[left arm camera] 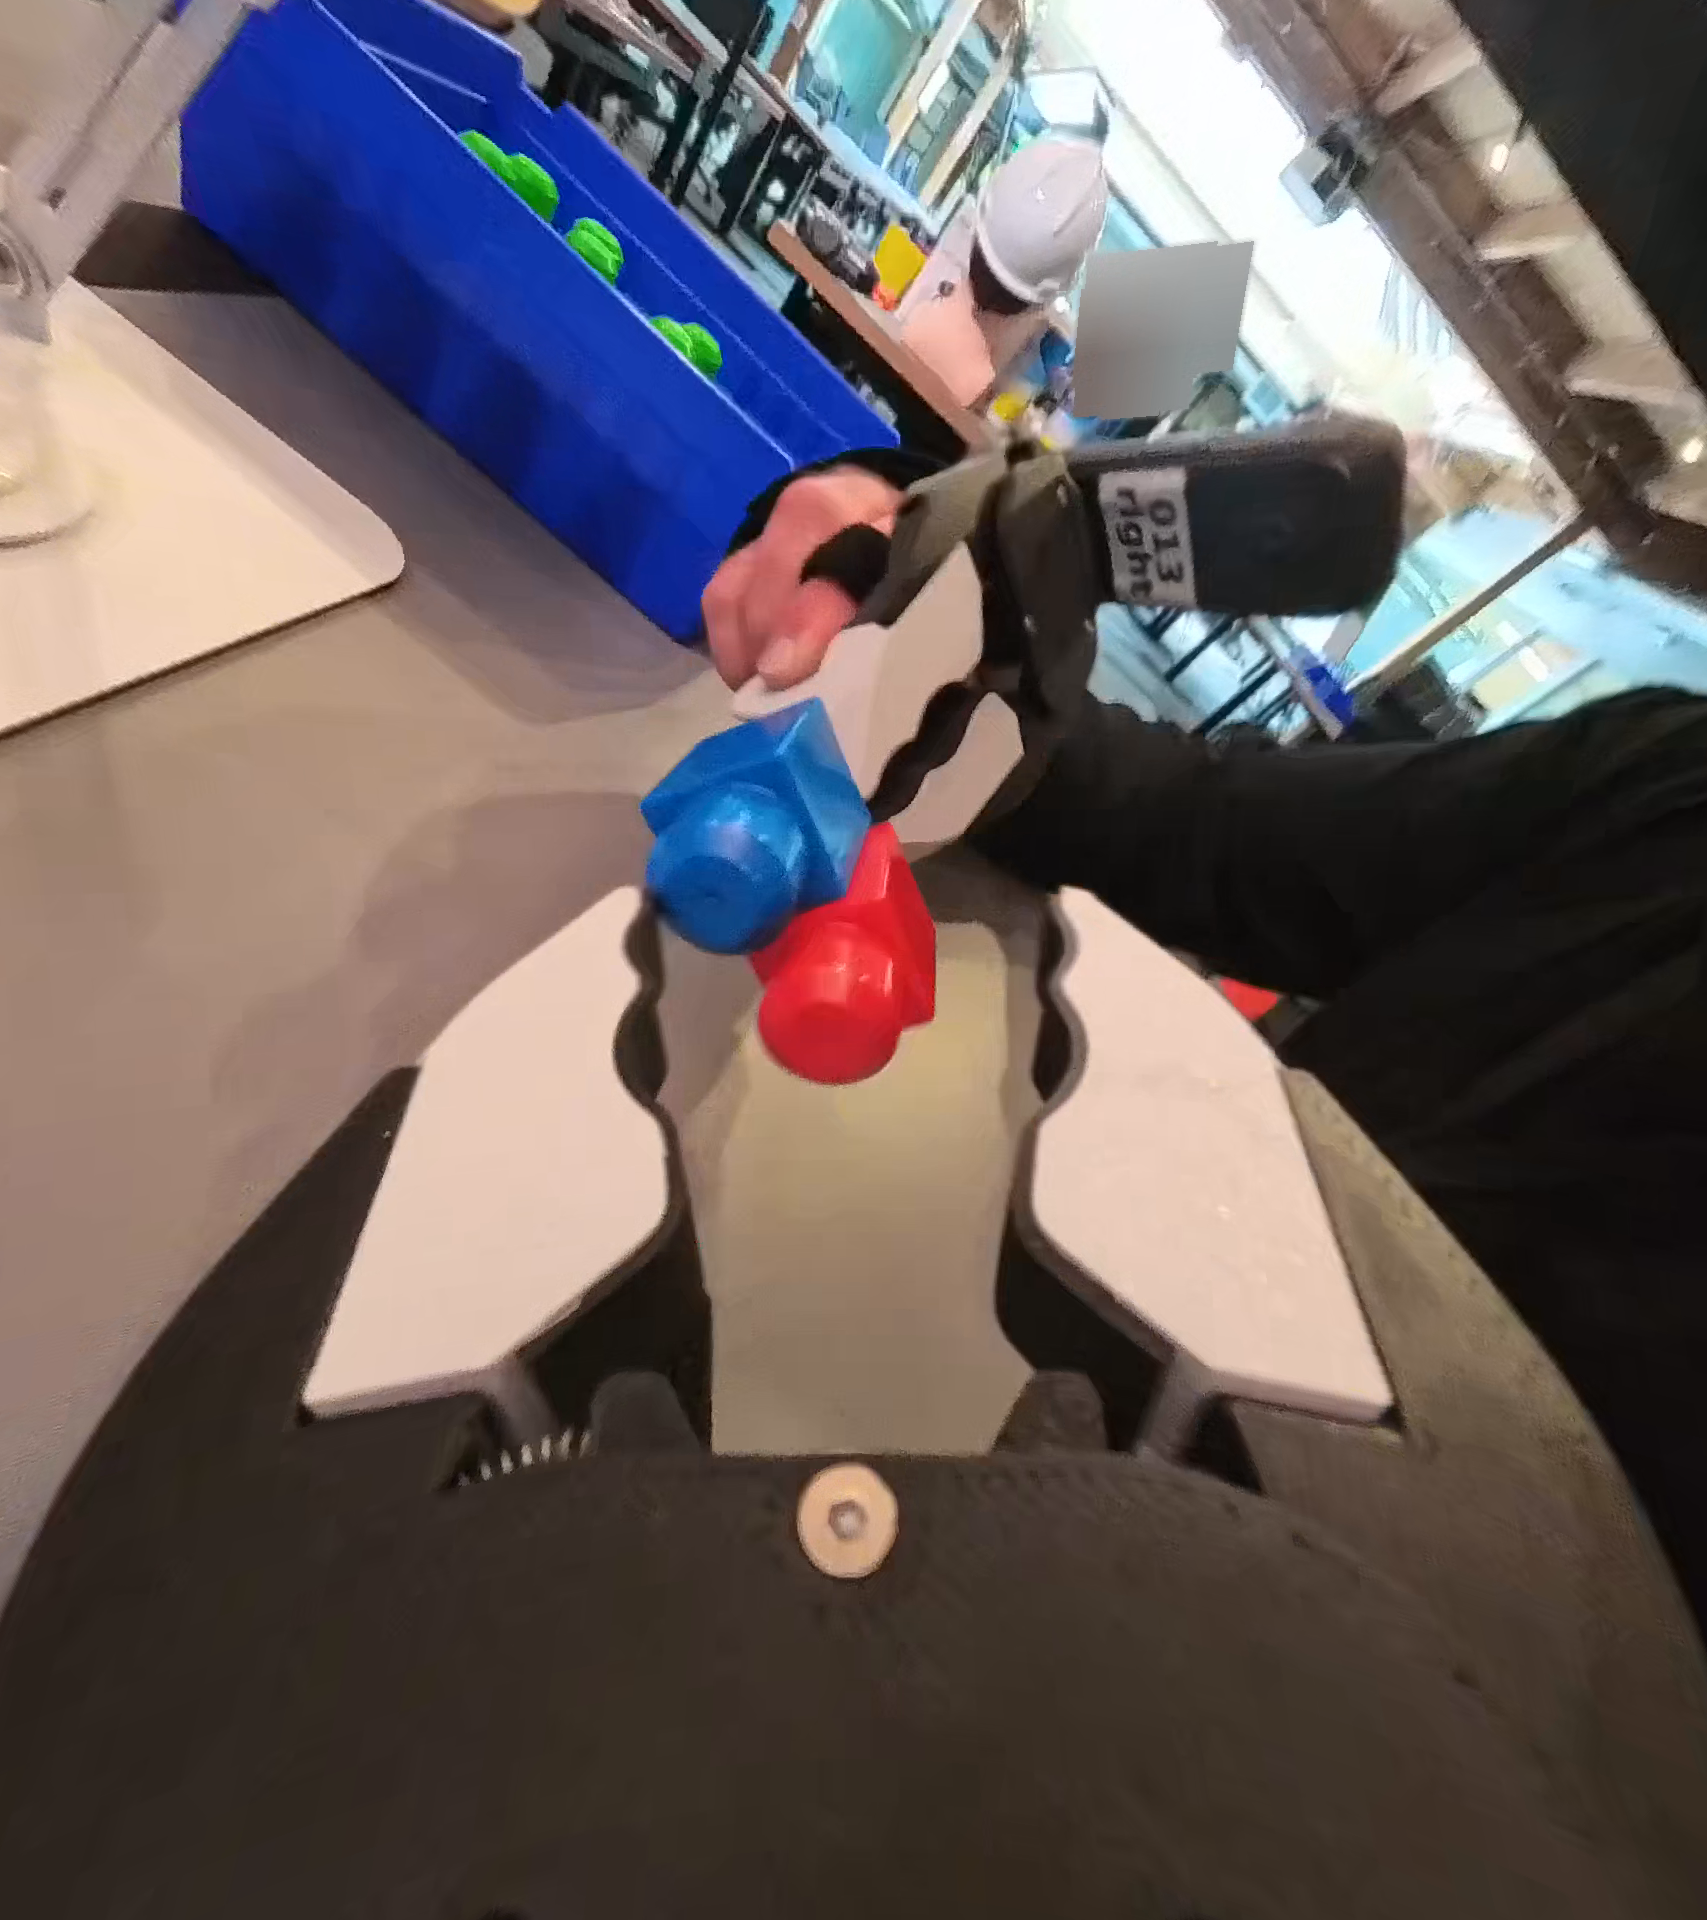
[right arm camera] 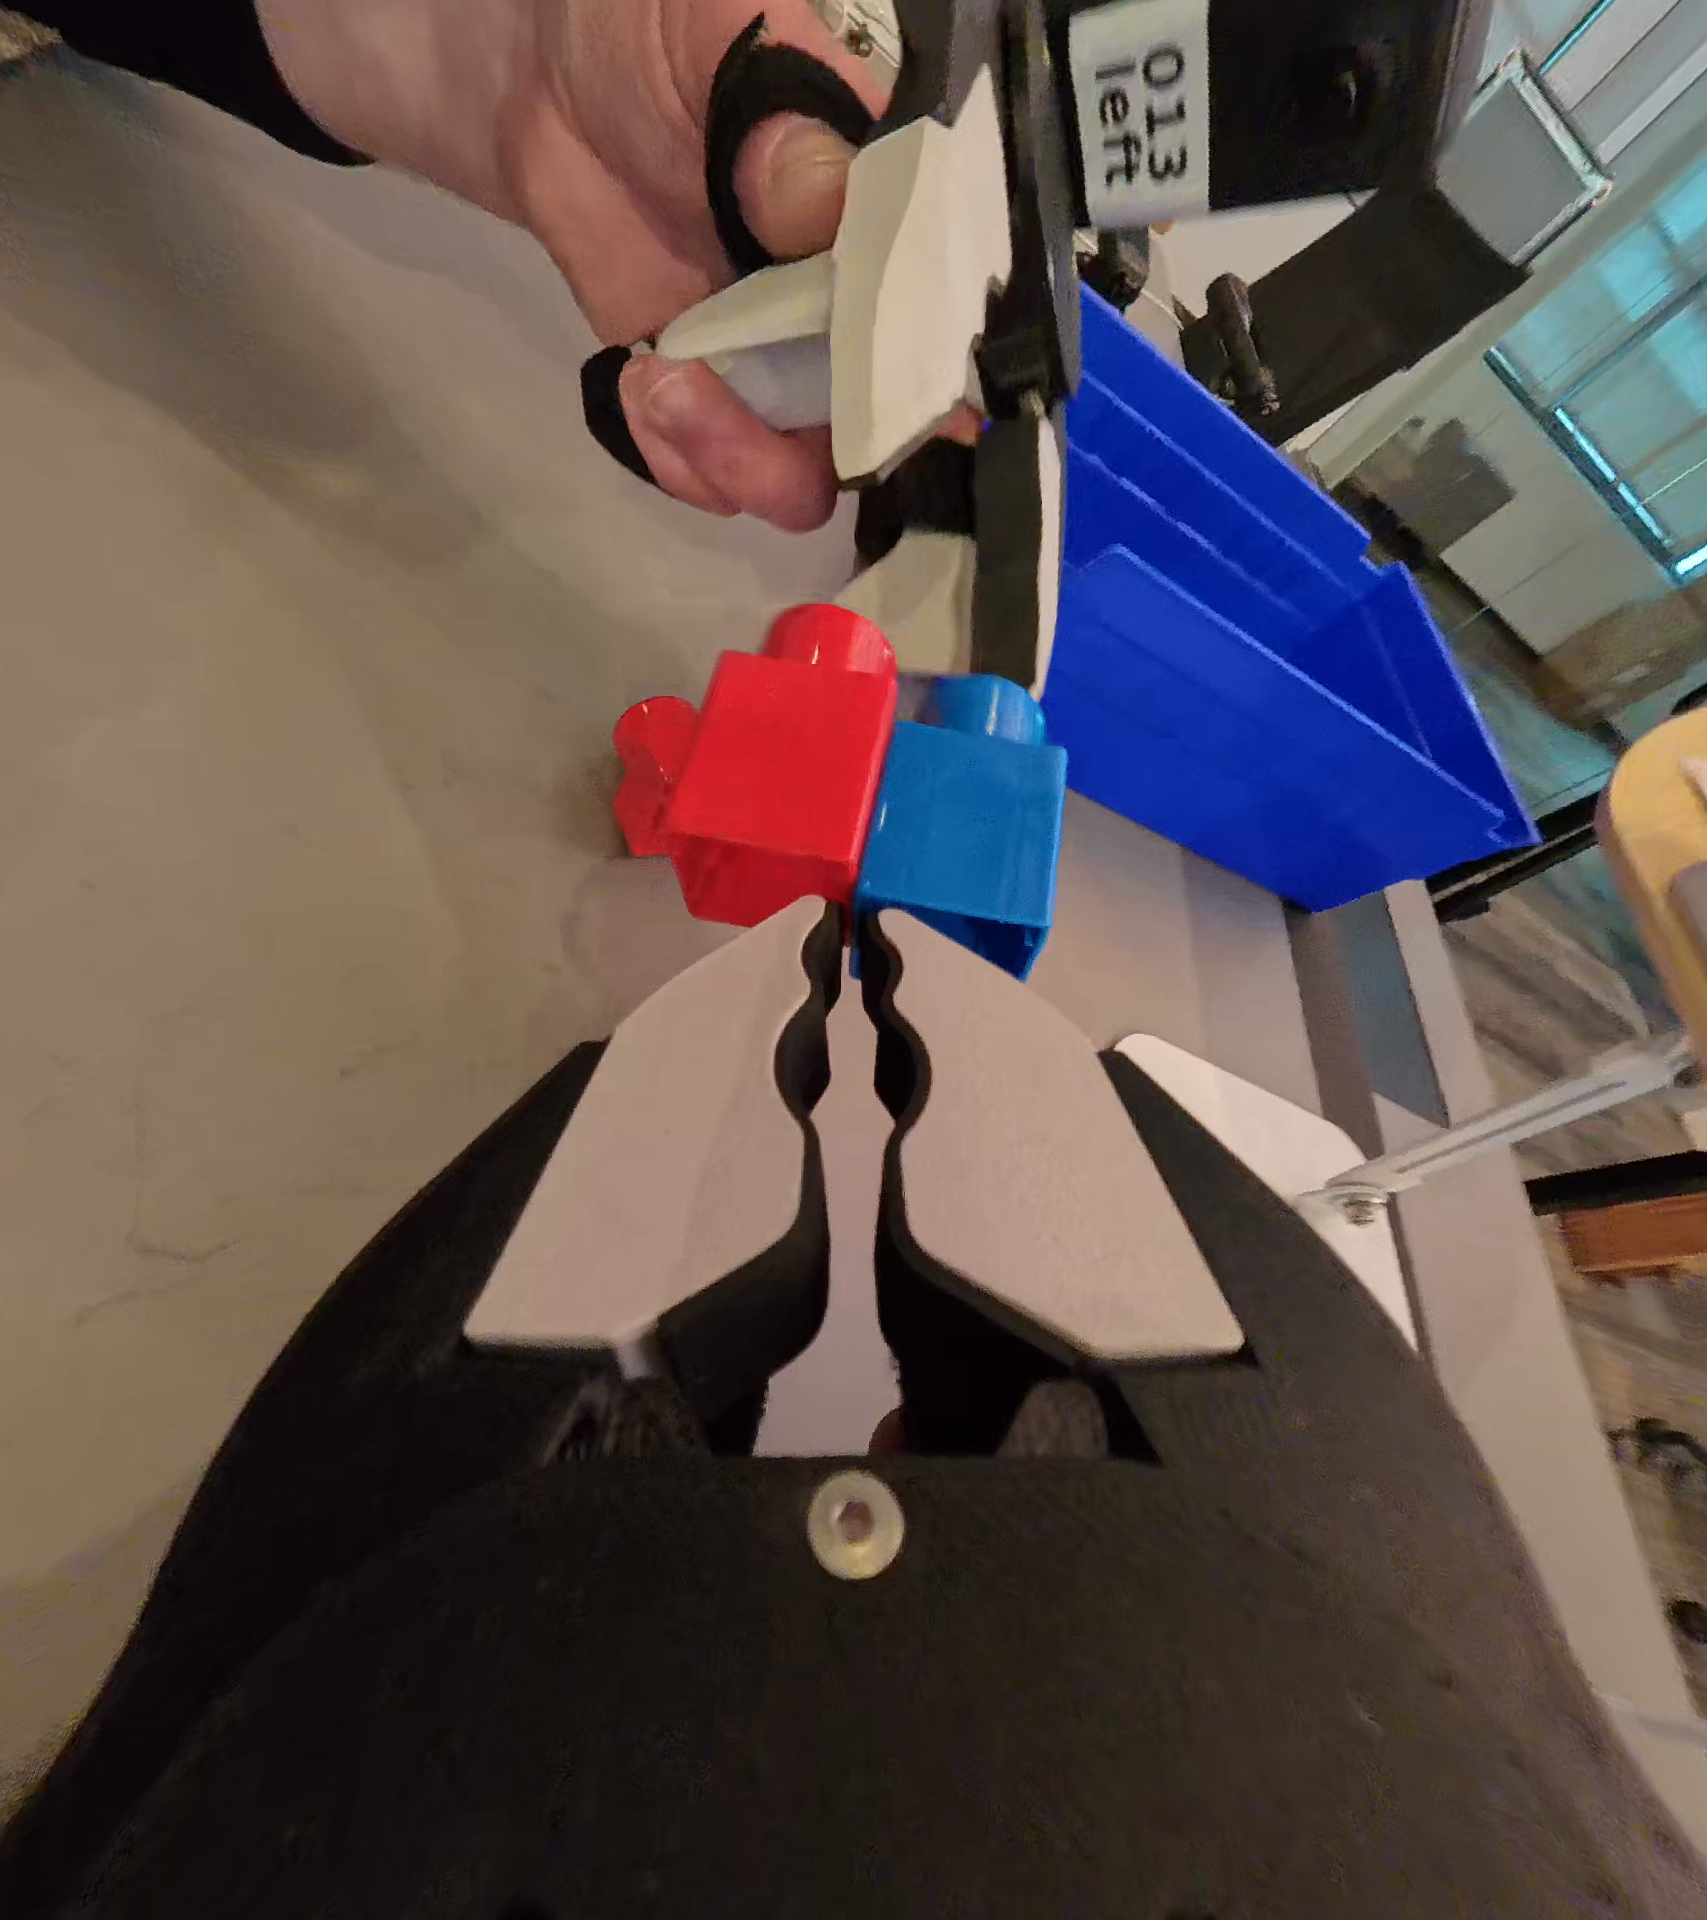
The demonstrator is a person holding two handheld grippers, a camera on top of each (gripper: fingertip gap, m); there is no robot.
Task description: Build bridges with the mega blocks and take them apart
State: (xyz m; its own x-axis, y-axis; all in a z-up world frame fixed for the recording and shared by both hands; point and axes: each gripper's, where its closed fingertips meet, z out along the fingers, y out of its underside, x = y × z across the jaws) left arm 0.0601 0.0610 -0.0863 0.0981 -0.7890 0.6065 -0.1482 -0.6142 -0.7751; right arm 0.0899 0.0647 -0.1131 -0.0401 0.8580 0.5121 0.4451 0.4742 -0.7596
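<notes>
Grey and smooth, the tabletop (left arm camera: 205,883) ran far towards a deep blue plastic bin (left arm camera: 516,343) holding bright green studded blocks (left arm camera: 516,177), with a blurred workshop beyond. From the left wrist view, the left gripper (left arm camera: 849,935) stood wide, its white fingers (left arm camera: 537,1091) flanking but not pressing a glossy blue square block (left arm camera: 755,821) and a glossy red square block (left arm camera: 859,977), both lifted off the surface with their studs turned towards the camera. The right gripper (left arm camera: 828,748) reached in from the far right, a hand (left arm camera: 776,592) on its handle.

From the right wrist view, the right gripper (right arm camera: 849,925) was nearly closed, its tips pinching the thin walls where red block (right arm camera: 776,779) and blue block (right arm camera: 963,821) met side by side, probably to carry the pair while the left gripper (right arm camera: 994,582), beyond, sat free to take one. A second red piece (right arm camera: 651,769) showed behind on the left; whether it was joined was unclear.
</notes>
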